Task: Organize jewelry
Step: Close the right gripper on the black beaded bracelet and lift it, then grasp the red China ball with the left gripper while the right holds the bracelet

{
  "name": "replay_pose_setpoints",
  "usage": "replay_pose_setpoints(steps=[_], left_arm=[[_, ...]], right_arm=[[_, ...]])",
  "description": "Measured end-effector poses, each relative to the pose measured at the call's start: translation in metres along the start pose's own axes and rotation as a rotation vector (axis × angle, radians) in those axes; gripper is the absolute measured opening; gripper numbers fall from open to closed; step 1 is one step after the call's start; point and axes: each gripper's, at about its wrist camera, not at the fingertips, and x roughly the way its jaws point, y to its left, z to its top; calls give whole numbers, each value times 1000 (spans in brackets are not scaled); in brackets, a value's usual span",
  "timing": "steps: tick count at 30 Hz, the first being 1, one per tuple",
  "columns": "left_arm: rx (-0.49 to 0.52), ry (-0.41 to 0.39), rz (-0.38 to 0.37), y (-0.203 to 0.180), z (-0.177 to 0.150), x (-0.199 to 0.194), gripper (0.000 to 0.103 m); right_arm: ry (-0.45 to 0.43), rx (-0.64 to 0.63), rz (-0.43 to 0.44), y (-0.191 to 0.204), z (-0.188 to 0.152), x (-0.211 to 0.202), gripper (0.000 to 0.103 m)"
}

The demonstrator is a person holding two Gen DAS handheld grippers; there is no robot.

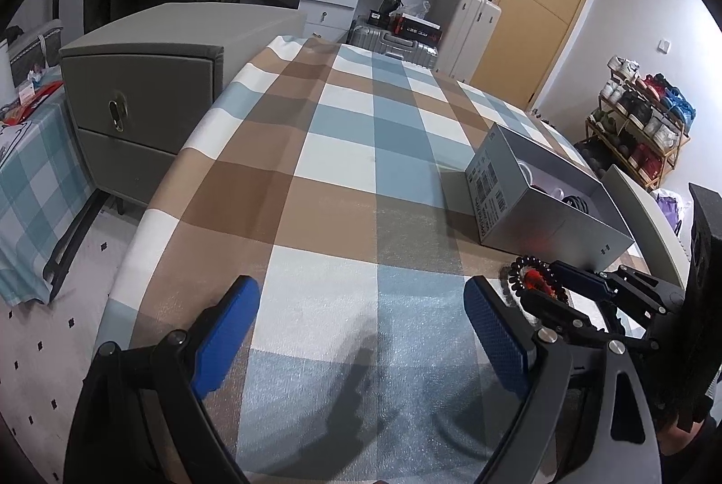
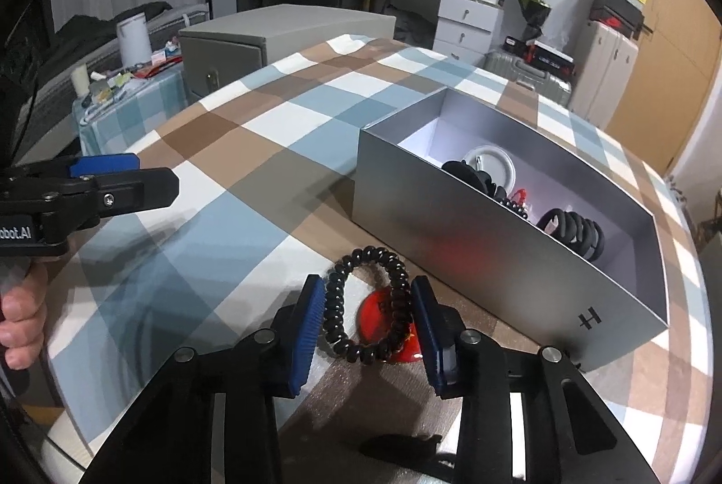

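Observation:
A dark beaded bracelet (image 2: 361,303) with a red round charm (image 2: 383,326) lies on the checked tablecloth just in front of a grey open box (image 2: 451,222). My right gripper (image 2: 367,317) straddles the bracelet, its blue pads (image 2: 311,326) close on either side; whether they grip it is unclear. The box holds black hair ties (image 2: 573,231), a white round piece (image 2: 494,165) and other beads. In the left wrist view my left gripper (image 1: 361,330) is open and empty over the cloth; the bracelet (image 1: 523,281) and right gripper (image 1: 564,294) show at its right, next to the box (image 1: 541,204).
The table (image 1: 316,168) has a blue, brown and white checked cloth. A grey drawer cabinet (image 1: 144,100) stands beyond its left edge. A cluttered side table (image 2: 122,91), suitcases (image 1: 469,28) and a shoe rack (image 1: 641,123) stand around the room.

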Motion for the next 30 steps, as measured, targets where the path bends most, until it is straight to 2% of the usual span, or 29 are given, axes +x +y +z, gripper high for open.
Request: replay_pose_setpoints(steps=[9, 14, 18, 24, 30], left_arm=[[13, 35, -27, -10, 2, 6, 89], [62, 76, -115, -35, 4, 14, 89], [158, 122, -162, -68, 3, 25, 89], [265, 233, -212, -110, -1, 51, 89], [306, 282, -189, -128, 1, 66, 89]], right_arm=[[-133, 140, 107, -27, -1, -39, 38], [-223, 211, 108, -49, -10, -68, 38], [-277, 256, 89, -67, -19, -88, 38], [-296, 323, 71, -94, -32, -99, 38], [-289, 357, 71, -109, -47, -101, 40]])
